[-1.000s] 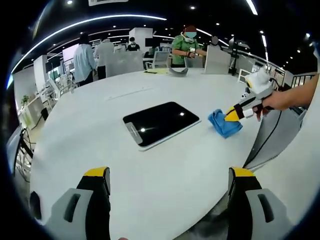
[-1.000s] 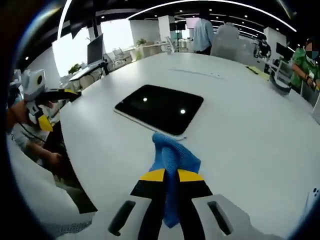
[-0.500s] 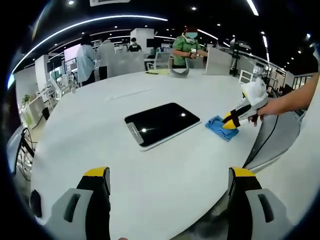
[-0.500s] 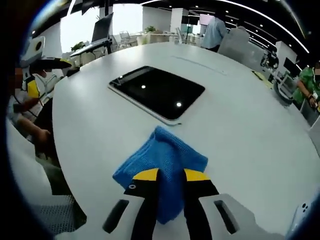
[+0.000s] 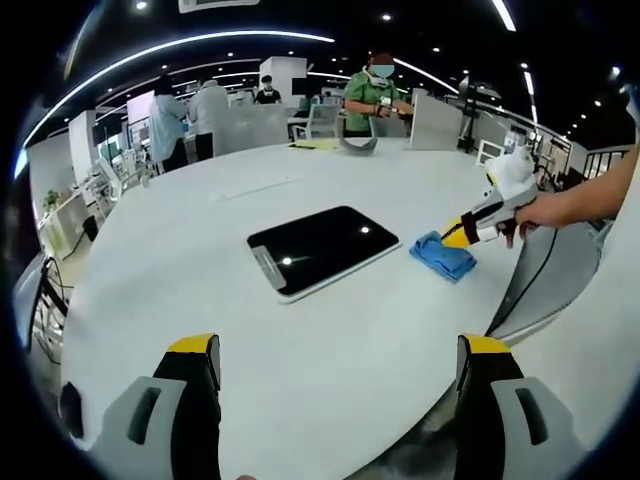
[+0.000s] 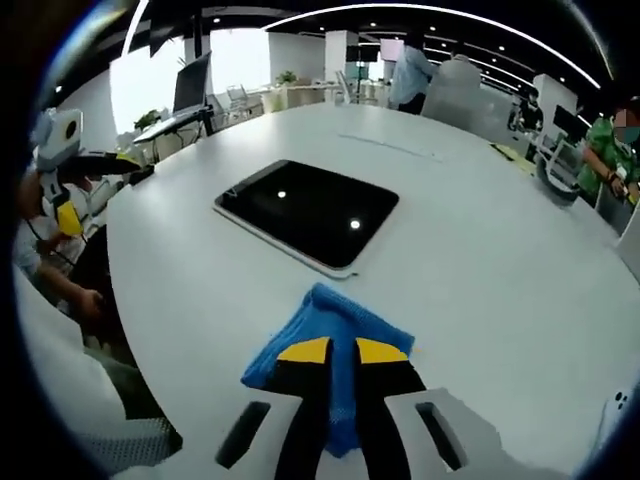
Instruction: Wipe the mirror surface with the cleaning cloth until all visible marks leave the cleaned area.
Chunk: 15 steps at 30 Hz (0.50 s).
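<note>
A dark rectangular mirror (image 5: 322, 245) (image 6: 308, 211) lies flat on the round white table (image 5: 200, 220), reflecting ceiling lights. A blue cleaning cloth (image 5: 444, 256) (image 6: 330, 345) rests on the table just beside the mirror's edge. My right gripper (image 6: 331, 352) is shut on the cloth, its yellow-tipped jaws close together over the fabric; in the left gripper view it (image 5: 462, 235) comes in from the right, held by a hand. My left gripper (image 5: 338, 345) stands open near the table's edge, well short of the mirror, with nothing between its jaws.
Several people stand around desks at the far side of the table (image 5: 372, 95). A curved grey object (image 5: 356, 145) and papers lie at the table's far edge. A grey chair back (image 5: 552, 275) sits beside the table at the right.
The right gripper lowered the cloth from hanging above the table to lying on it next to the mirror. The left gripper has stayed put.
</note>
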Motion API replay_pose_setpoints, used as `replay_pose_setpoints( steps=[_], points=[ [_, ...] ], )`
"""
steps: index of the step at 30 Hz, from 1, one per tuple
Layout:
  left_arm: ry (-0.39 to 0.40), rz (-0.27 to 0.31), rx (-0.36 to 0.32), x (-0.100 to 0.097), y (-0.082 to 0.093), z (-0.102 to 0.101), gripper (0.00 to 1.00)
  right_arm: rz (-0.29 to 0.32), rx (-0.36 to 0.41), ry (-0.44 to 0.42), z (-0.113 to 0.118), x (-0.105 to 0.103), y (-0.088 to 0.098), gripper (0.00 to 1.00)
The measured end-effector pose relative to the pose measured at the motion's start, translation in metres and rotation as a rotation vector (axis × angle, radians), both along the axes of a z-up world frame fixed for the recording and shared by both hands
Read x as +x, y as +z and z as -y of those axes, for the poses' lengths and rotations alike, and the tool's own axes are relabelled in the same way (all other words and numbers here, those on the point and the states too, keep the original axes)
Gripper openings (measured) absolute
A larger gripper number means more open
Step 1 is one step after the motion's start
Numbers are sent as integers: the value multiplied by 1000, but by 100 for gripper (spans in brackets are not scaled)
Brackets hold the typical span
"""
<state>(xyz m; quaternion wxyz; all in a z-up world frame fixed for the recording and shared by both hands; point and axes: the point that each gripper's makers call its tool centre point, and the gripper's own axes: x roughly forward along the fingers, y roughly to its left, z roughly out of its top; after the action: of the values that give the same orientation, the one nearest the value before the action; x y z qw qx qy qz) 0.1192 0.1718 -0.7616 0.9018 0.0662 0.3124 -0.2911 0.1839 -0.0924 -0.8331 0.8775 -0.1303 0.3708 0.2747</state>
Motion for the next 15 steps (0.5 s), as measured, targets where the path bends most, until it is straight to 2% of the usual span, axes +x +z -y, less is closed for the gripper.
replay_pose_setpoints(
  steps=[3, 7, 10, 13, 15],
  points=[
    [-6, 0, -2, 0, 1, 3, 99, -38, -1, -10, -1, -1, -8, 0],
    [-13, -3, 1, -2, 0, 4, 99, -61, -58, -36, 10, 2, -24, 0],
    [-8, -2, 1, -4, 1, 2, 99, -55, -19, -80, 10, 2, -21, 0],
    [2, -2, -4, -5, 2, 0, 99, -36, -39, -40, 7, 1, -20, 0],
    [1, -4, 1, -7, 1, -1, 99, -39, 6, -37, 1, -1, -15, 10]
  ],
)
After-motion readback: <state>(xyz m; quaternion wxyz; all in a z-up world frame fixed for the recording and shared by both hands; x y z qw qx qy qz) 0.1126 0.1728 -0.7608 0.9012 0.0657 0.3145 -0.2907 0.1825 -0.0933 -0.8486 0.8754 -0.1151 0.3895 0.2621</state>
